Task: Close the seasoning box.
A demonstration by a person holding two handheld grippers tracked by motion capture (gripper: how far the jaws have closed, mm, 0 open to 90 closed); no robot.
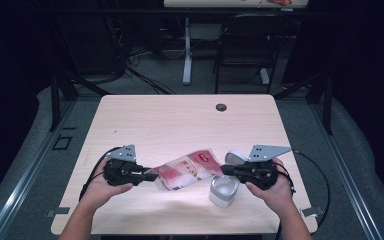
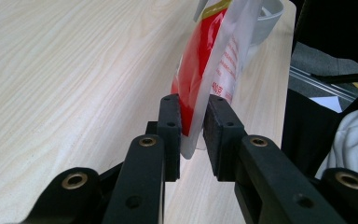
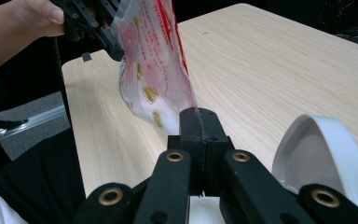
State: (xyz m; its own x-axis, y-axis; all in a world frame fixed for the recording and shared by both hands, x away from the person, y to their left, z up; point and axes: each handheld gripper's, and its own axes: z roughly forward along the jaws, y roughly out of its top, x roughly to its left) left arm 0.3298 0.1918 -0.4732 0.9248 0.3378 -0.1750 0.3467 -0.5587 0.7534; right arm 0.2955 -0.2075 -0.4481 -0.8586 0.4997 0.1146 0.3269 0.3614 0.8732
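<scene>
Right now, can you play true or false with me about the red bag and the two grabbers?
1. Both grippers hold the red and white bag off the table. True: the left gripper has one end, the right gripper the other.
2. The bag is blue. False: it is red and white with printing.
3. A white container stands by the right gripper. True: its lid is flipped open.
4. The right gripper's jaws stand wide open. False: they are pressed together on the bag's edge.
5. The table is made of glass. False: it is pale wood.
</scene>
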